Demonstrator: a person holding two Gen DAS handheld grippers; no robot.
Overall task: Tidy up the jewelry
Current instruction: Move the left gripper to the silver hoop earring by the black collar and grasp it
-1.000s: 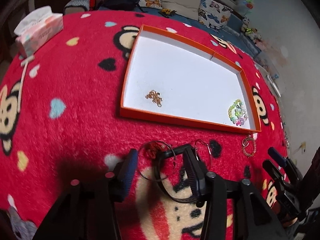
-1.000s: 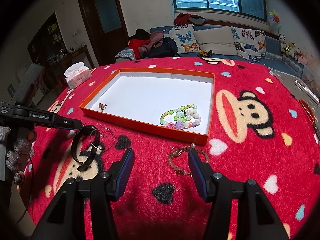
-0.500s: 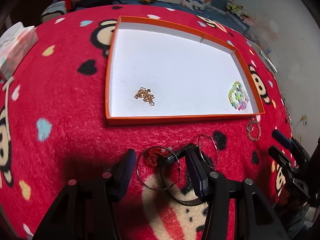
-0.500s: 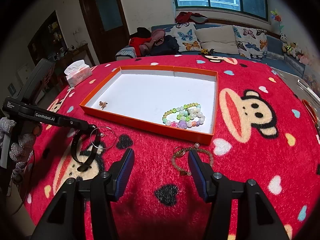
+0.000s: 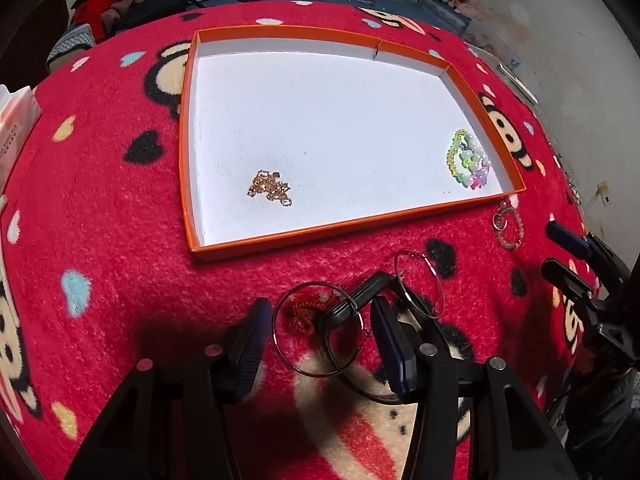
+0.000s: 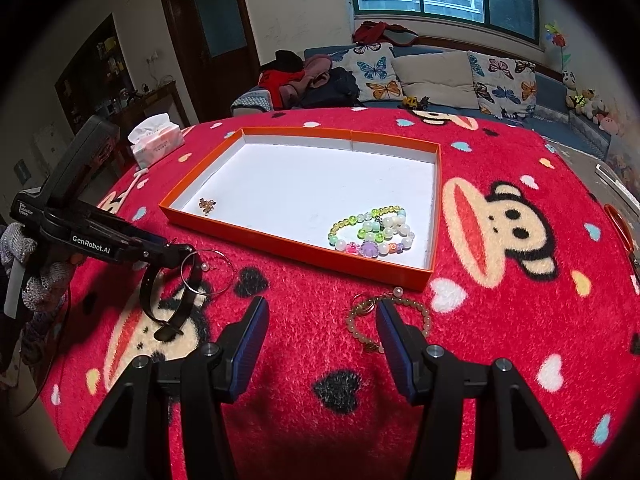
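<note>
An orange tray [image 5: 188, 160] [image 6: 296, 250] with a white floor holds a gold chain [image 5: 270, 189] [image 6: 207, 205] and coloured bead bracelets [image 5: 468, 160] [image 6: 374, 232]. My left gripper [image 5: 320, 320] [image 6: 176, 246] is open over two silver hoop earrings [image 5: 316, 332] [image 6: 206, 272], a small red piece [image 5: 302, 314] and a black strap [image 5: 360, 296] [image 6: 170, 300] on the red blanket. My right gripper [image 6: 320, 316] [image 5: 560, 252] is open and empty, its right finger just over a beige bead bracelet [image 6: 416, 312] [image 5: 508, 230] in front of the tray.
A tissue box [image 6: 156, 140] stands at the far left of the red monkey-print blanket [image 6: 520, 320]. A sofa with butterfly cushions [image 6: 432, 76] and piled clothes lies behind. Orange scissors [image 6: 618, 224] lie at the right edge.
My left gripper has swung right and a little forward, so the tray appears more square-on. The hoops and strap stay between its fingers. My right gripper has barely moved.
</note>
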